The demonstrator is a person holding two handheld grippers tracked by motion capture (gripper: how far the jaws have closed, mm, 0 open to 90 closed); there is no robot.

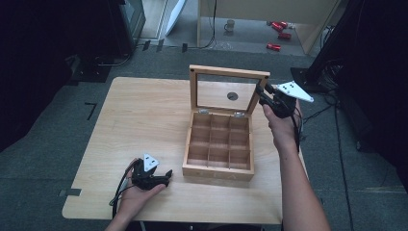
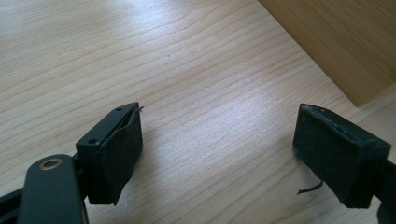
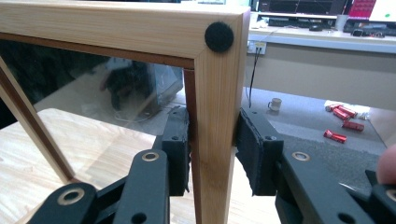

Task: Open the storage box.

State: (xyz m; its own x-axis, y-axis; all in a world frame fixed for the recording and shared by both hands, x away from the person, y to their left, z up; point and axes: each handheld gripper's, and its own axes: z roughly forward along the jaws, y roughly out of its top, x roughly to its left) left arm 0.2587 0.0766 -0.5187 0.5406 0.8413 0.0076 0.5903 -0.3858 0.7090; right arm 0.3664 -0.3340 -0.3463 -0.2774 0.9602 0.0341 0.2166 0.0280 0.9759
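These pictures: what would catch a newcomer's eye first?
A wooden box with nine empty compartments sits open on the table. Its glass-paned lid stands upright, its frame clamped by the right gripper. The left gripper rests open on the tabletop, just short of the box's near left corner.

No legible text or labels, perhaps through blur.
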